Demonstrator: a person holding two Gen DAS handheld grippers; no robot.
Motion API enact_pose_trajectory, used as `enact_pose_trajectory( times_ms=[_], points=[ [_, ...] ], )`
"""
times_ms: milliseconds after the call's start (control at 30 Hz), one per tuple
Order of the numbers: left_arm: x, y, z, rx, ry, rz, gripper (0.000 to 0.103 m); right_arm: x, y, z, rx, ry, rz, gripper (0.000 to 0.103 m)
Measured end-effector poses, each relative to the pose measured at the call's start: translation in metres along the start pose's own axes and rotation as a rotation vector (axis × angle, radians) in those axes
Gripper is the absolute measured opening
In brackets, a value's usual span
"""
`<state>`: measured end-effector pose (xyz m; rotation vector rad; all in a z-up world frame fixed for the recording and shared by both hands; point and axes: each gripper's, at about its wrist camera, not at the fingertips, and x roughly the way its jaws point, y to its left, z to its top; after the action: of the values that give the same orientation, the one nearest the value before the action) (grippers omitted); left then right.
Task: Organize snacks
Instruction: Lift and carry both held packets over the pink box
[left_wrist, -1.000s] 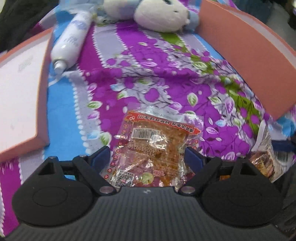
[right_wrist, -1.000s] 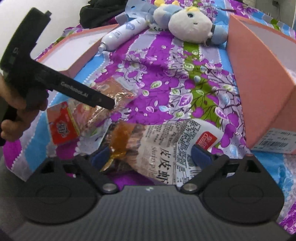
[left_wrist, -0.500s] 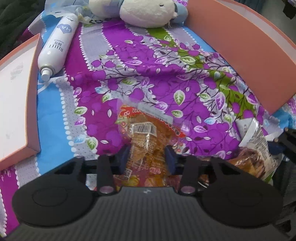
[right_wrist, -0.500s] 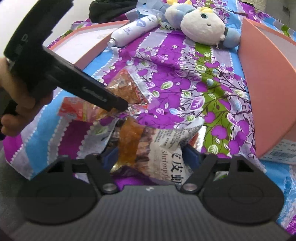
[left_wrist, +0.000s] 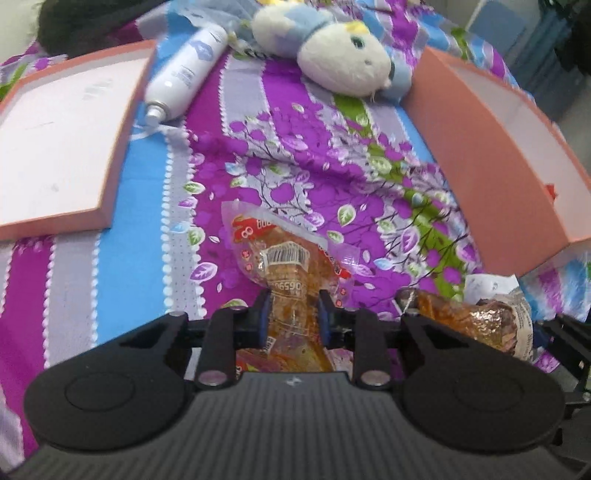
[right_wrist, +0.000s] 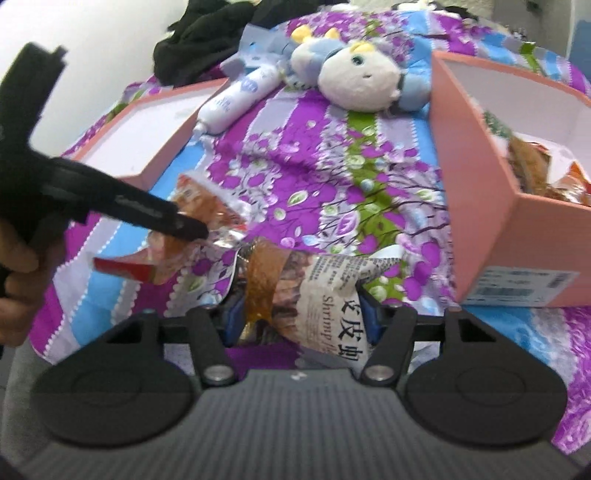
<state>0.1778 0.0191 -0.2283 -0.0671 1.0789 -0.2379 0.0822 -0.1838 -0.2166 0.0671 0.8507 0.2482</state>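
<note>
- Lying across the far end of the purple floral bedsheet (left_wrist: 295, 162) are a plush doll (left_wrist: 343, 66) and a white spray bottle (left_wrist: 184, 70), the bottle just left of the doll; a dark heap of clothing (right_wrist: 207, 29) sits beyond them.
- A shallow pink box lid (left_wrist: 66, 147) rests on the left side of the sheet, white inside.
- A deeper pink box (right_wrist: 476, 192) stands on the right with a barcode label on its near wall; snack packets (right_wrist: 532, 170) already lie inside it.
- The open stretch of sheet between lid and box has nothing on it but the two packets in hand.
- The left gripper (left_wrist: 291, 321) reaches forward low over the sheet, its blue pads pinched narrow on the near end of a clear, red-edged snack packet (left_wrist: 284, 258); the packet's far end sticks out ahead with a barcode showing. From the right wrist view this gripper comes in from the left, a hand (right_wrist: 14, 266) wrapped round its handle.
- The right gripper (right_wrist: 301, 317) is clamped on a shrimp snack bag (right_wrist: 325, 291), just right of the other packet and near the deeper box.
- The shrimp bag is crumpled, printed like newsprint with black characters and the word "Shrimp", with amber contents showing at its left end.
</note>
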Motion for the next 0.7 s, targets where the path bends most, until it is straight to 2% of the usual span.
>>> enact_pose_trajectory(
  times_ms=[300,700],
  points=[
    [-0.068,-0.024,-0.017,-0.028,-0.103,0.043,0.029,-0.049,-0.002,0.004,0.026,-0.097,-0.027,0.062],
    [-0.147,-0.059,-0.041,-0.053,-0.222,0.014,0.029,-0.130,-0.004,0.014,0.066,-0.253,-0.048,0.062]
  ],
)
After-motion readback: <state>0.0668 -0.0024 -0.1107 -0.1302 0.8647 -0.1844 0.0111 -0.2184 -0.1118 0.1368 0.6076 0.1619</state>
